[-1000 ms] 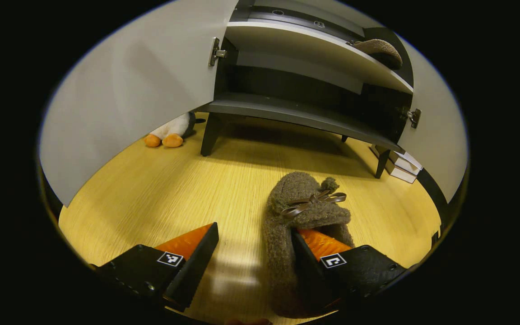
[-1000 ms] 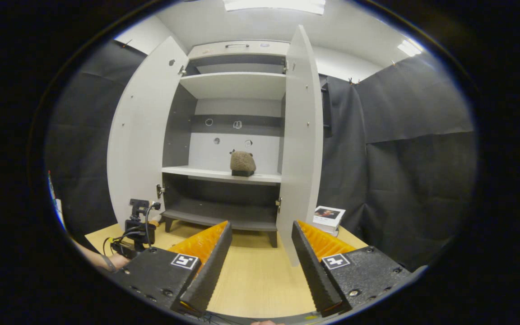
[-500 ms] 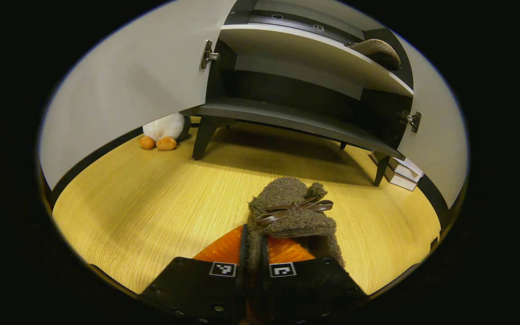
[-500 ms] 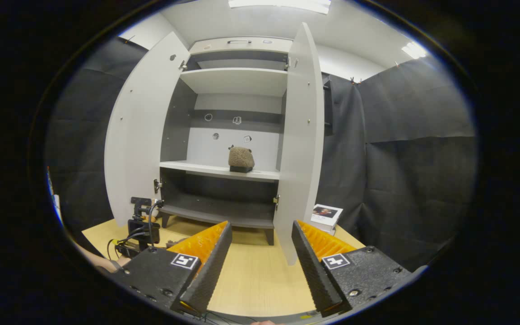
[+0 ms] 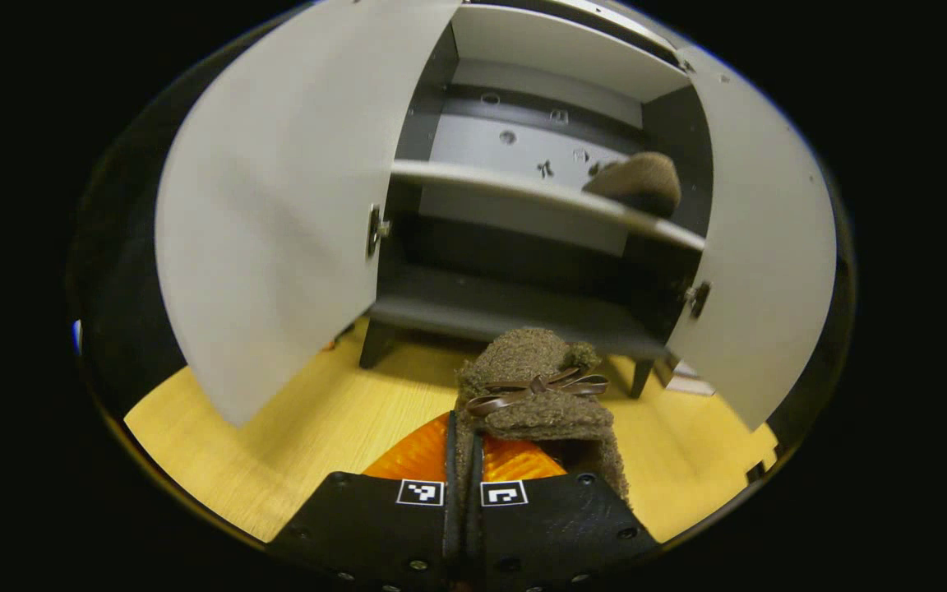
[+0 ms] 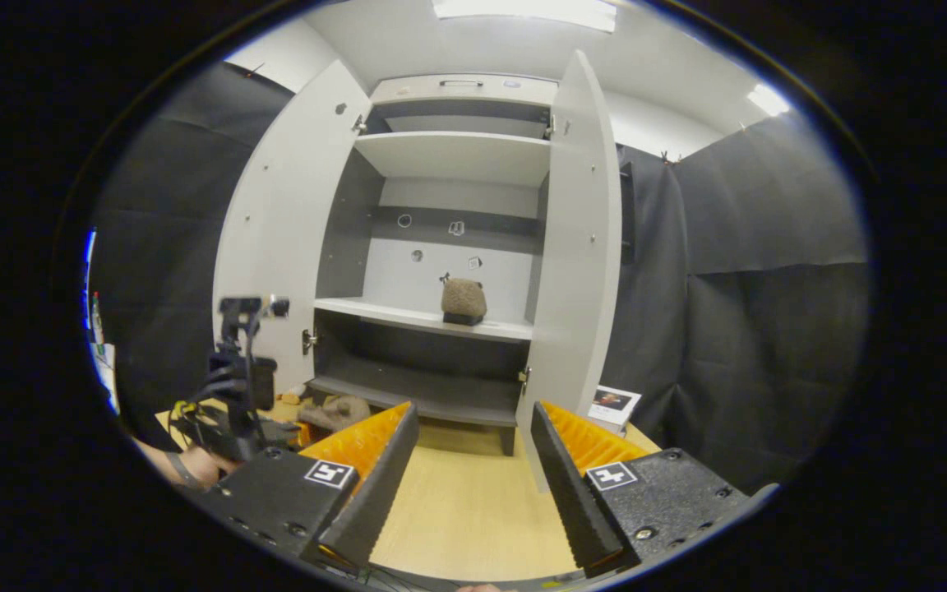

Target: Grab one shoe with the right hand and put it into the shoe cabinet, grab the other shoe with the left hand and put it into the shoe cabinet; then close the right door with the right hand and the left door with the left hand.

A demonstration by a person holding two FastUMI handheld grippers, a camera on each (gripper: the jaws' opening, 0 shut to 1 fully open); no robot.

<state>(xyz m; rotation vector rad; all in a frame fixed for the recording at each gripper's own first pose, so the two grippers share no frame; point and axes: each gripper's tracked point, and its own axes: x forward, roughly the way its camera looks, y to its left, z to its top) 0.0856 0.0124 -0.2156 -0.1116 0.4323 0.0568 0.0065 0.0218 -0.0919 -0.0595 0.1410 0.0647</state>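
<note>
Wooden floor (image 5: 309,427), open shoe cabinet (image 6: 449,271)

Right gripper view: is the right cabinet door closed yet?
No, the right door stands swung open, showing the shelf with a shoe on it.

both cabinet doors, the left door (image 5: 268,238) and the right door (image 5: 757,247), stood wide open, leaving the cabinet (image 6: 449,238) mouth free between them. the middle shelf (image 5: 523,189) had open room on its left part; a shoe (image 5: 638,181) sat at its right end. the bottom shelf (image 5: 498,308) lay bare.
</note>
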